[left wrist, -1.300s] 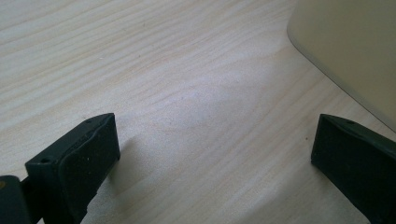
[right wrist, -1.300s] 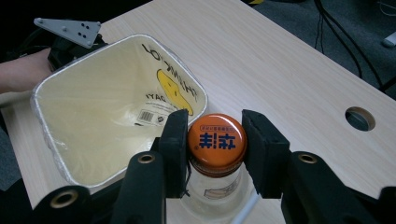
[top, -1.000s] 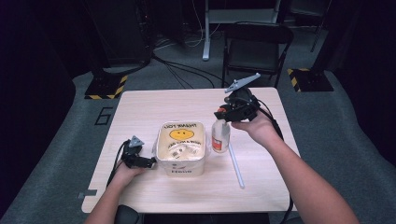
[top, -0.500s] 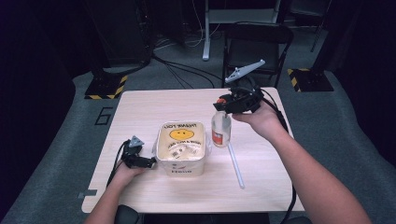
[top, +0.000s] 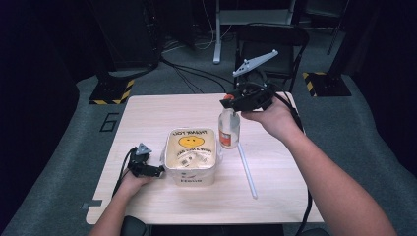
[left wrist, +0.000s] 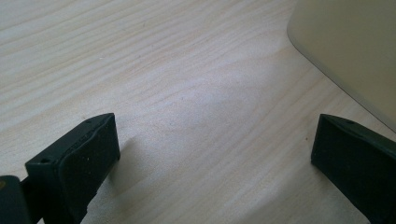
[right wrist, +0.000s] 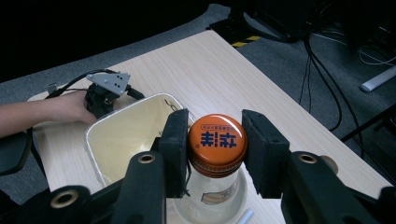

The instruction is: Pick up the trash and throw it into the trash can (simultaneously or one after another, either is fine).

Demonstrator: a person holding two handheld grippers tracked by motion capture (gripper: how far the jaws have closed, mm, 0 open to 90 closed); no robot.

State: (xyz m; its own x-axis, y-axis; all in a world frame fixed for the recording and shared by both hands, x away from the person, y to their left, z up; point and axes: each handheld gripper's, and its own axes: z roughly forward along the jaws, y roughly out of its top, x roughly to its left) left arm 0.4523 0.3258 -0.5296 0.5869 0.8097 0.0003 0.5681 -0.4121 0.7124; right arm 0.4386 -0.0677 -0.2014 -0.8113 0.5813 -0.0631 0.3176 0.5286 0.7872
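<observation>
Right tongs (right wrist: 217, 151) clamp the orange cap of a clear bottle (top: 229, 129) above the table (top: 162, 110); left tongs (left wrist: 210, 154) rest wide open beside the tub (top: 191, 158), gripping nothing.

orange bottle cap (right wrist: 217, 140): two dark blue characters printed across it, a ring of tiny print along the edge too small to read. container lid (top: 191, 149): yellow smiley face, an arc of dark text above it, blurred, can't read; small print below also unreadable. bottle (top: 229, 129) label: orange, text too small. floor left of the table: a "6" mark (top: 109, 121).
</observation>
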